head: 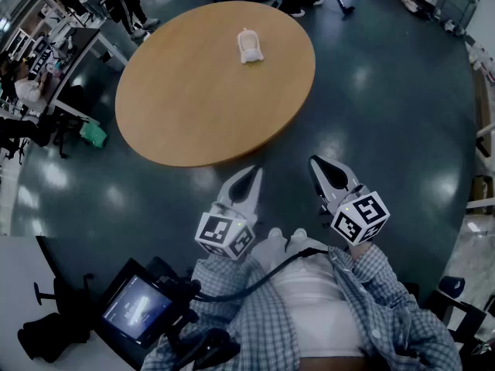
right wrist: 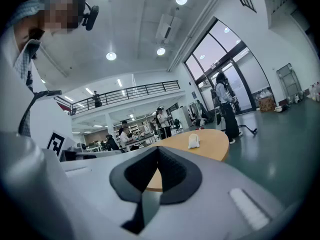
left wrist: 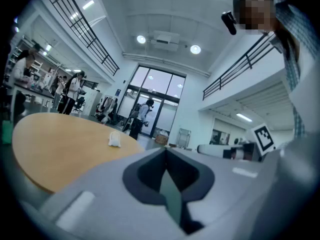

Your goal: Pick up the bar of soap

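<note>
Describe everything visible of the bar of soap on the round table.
The bar of soap is a small, white, oblong lump. It looks wrapped, and one end seems pinched narrower. It lies flat and alone on the round wooden table, toward the far edge in the head view. Only the tabletop touches it, and nothing else is near it. Finer detail is too small to tell.

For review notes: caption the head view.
Left gripper and right gripper, both shut, short of round table bearing the soap.

Round wooden worktop [head: 193, 107] is standing on glossy dark floor [head: 387, 107]; people [head: 128, 2] are standing beyond; a monitor [head: 138, 309] is glowing.
</note>
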